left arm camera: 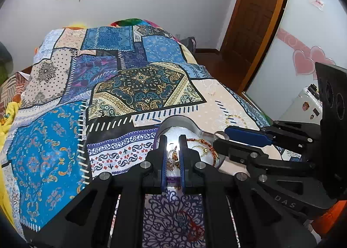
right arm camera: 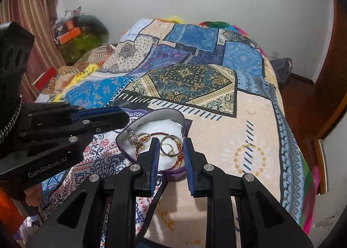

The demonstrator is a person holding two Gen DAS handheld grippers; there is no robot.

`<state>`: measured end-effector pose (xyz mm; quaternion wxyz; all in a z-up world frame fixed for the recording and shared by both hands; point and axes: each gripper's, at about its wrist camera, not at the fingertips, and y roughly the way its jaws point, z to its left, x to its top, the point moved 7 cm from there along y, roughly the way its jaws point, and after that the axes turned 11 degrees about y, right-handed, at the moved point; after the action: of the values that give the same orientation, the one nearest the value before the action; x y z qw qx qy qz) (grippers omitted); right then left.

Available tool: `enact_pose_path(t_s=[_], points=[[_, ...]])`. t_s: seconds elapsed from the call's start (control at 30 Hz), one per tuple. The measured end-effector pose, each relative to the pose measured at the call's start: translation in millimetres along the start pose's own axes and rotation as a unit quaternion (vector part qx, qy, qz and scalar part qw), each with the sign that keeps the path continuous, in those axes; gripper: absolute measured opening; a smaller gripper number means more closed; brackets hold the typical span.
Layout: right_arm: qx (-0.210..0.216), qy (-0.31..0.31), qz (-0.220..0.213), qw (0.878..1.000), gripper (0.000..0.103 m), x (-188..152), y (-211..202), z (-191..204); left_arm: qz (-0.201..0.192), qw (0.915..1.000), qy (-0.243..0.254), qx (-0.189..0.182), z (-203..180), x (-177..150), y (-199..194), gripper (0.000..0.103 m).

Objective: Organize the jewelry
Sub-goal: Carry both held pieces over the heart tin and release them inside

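Two handheld grippers meet over one heart-shaped tin resting on a patchwork bedspread. From the left side, the left gripper has its fingers drawn close together over a small jewelled piece; whether they actually pinch it cannot be told. At the near edge, the right gripper has its fingers apart, framing the tin's near side. Inside, on white padding, lie one gold ring, one red-and-gold cord bracelet and that jewelled piece. The tin's point aims near, its lobes far.
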<state>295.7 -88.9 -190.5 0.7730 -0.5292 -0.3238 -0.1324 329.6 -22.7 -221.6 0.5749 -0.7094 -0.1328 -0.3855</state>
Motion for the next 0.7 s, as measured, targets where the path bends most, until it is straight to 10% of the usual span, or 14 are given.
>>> enact_pose_path(t_s=[0.7], points=[[0.023, -0.011, 0.050, 0.998, 0.020, -5, 26, 3, 0.010, 0.9997, -0.007, -0.019, 6, 3, 18, 0.008]])
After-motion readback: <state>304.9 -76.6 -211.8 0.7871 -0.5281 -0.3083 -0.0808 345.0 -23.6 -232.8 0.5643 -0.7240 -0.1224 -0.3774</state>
